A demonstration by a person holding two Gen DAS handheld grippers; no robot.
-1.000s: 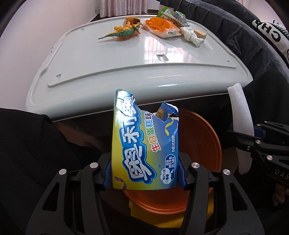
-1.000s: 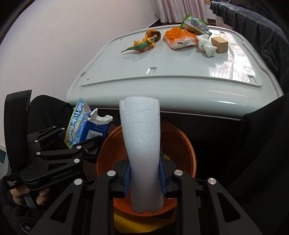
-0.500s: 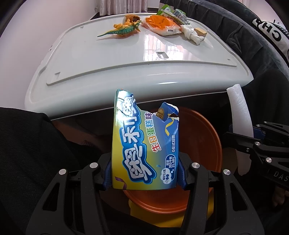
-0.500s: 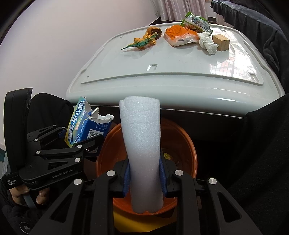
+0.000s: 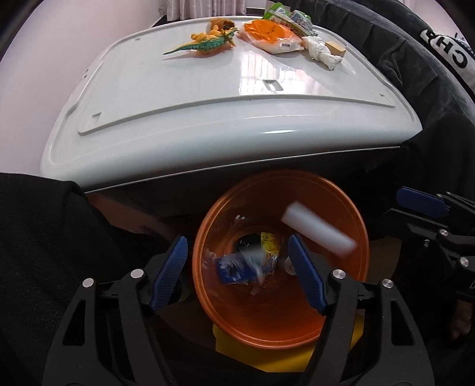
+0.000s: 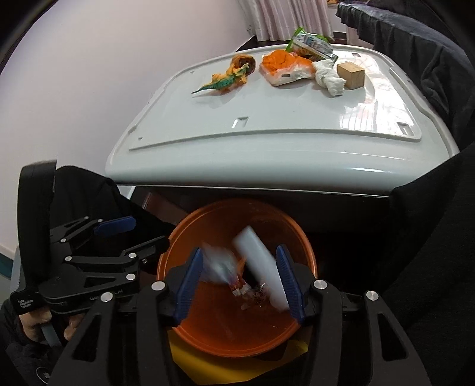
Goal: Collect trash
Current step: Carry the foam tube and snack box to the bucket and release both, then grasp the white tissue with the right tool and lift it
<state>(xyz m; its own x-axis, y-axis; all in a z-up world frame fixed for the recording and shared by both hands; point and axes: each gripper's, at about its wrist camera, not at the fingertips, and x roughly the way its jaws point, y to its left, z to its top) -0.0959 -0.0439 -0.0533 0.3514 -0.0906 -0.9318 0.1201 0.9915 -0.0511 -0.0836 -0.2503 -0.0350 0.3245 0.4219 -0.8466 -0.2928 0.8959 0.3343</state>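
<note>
An orange bin [image 5: 353,285] [image 6: 190,314] stands below the white table's front edge. My left gripper [image 5: 239,271] is open and empty above it. A blue snack box [image 5: 237,267] [image 6: 218,265], blurred, falls inside the bin. My right gripper [image 6: 239,283] is open and empty over the bin too. A white foam tube [image 5: 319,233] [image 6: 262,268] drops tilted into the bin. On the table's far end lie an orange wrapper [image 5: 271,37] [image 6: 285,68], a crumpled white tissue [image 5: 322,53] [image 6: 328,78] and a green packet [image 5: 289,16] [image 6: 311,41].
A toy dinosaur [image 5: 206,44] [image 6: 227,80] and a wooden block [image 5: 335,47] [image 6: 350,74] are also on the white table [image 5: 178,98] [image 6: 267,136]. Dark cloth [image 5: 415,83] hangs on the right. A yellow base [image 5: 267,359] sits under the bin.
Both grippers have opened. The blue snack box and the foam tube have left the jaws and are falling into the orange bin.
</note>
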